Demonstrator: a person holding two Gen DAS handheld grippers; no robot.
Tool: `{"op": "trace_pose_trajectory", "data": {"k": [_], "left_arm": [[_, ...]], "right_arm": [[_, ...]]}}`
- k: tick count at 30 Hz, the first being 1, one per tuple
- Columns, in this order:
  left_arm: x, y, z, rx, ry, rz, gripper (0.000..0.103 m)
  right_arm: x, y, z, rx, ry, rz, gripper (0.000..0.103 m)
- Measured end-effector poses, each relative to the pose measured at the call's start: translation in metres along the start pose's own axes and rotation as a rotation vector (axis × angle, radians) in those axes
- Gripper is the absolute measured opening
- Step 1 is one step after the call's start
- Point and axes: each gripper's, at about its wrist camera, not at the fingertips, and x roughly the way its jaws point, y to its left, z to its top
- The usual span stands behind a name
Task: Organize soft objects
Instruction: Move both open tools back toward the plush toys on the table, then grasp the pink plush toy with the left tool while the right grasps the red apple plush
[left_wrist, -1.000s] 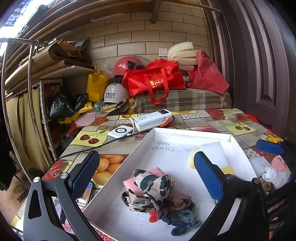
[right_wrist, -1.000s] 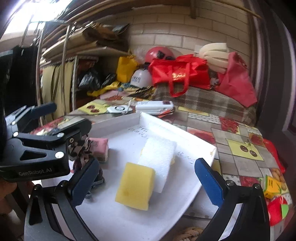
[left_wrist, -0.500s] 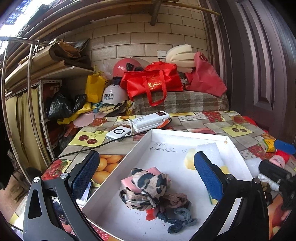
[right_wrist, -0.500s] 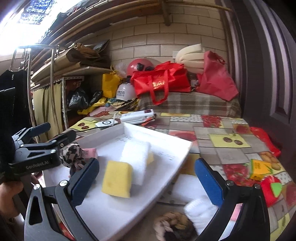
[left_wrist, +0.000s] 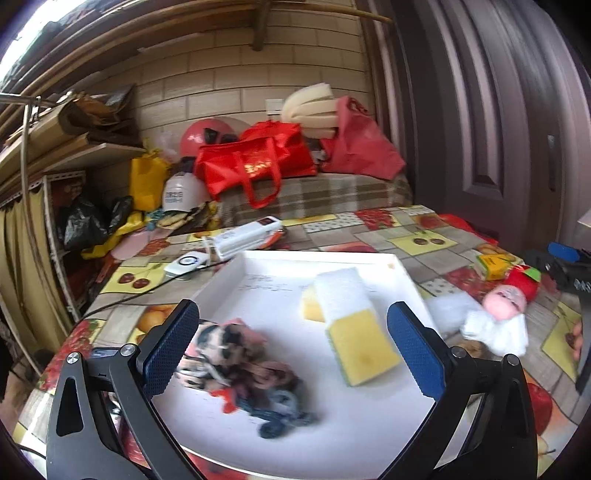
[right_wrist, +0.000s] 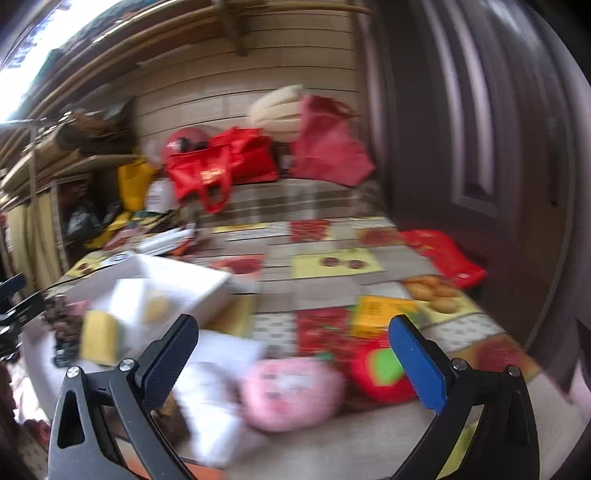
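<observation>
A white tray (left_wrist: 258, 273) holds a leopard-print scrunchie (left_wrist: 218, 341), a heap of smaller hair ties (left_wrist: 273, 402), and a yellow-and-white sponge (left_wrist: 354, 332). My left gripper (left_wrist: 291, 345) hovers open over the tray, holding nothing. Right of the tray lies a pink-faced white plush toy (left_wrist: 498, 317) and a red soft toy (left_wrist: 524, 282). In the blurred right wrist view my right gripper (right_wrist: 293, 358) is open above the pink plush (right_wrist: 291, 391), with the red-and-green soft toy (right_wrist: 384, 373) beside it and the tray (right_wrist: 177, 273) at left.
The table wears a fruit-patterned cloth (left_wrist: 424, 243). A white remote-like box (left_wrist: 247, 236) and a white device (left_wrist: 186, 263) with a cable lie behind the tray. A yellow carton (right_wrist: 380, 310) sits by the toys. Red bags (left_wrist: 255, 162) and helmets are piled at the back; a dark door (left_wrist: 498, 110) stands right.
The right gripper has swung right, away from the tray, and now looks over the pink plush and red toy. The left gripper has shifted right over the tray.
</observation>
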Motion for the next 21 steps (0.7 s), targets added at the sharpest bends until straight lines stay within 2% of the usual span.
{"op": "trace_pose_trajectory", "data": {"k": [4,8,11,13,16,19,21], "left_arm": [[-0.003,-0.022,0.000,-0.003,0.022,-0.085,0.103],[-0.007,-0.058,0.000,0.054,0.038,-0.166,0.103],[-0.004,-0.091,0.002,0.095,0.066,-0.237,0.103],[0.000,-0.110,0.003,0.117,0.086,-0.276,0.103],[0.009,-0.139,0.007,0.145,0.117,-0.331,0.103],[0.021,-0.162,0.013,0.164,0.128,-0.356,0.103],[0.030,-0.178,0.015,0.182,0.146,-0.371,0.103]], "right_arm": [[-0.005,-0.042,0.000,0.045,0.004,-0.093,0.103],[-0.006,-0.083,-0.001,0.092,0.024,-0.170,0.103],[-0.004,-0.107,-0.002,0.141,0.050,-0.195,0.103],[0.002,-0.120,-0.003,0.175,0.083,-0.194,0.103],[0.016,-0.132,-0.005,0.220,0.152,-0.150,0.103],[0.030,-0.129,-0.006,0.212,0.215,-0.106,0.103],[0.034,-0.124,-0.004,0.191,0.220,-0.087,0.103]]}}
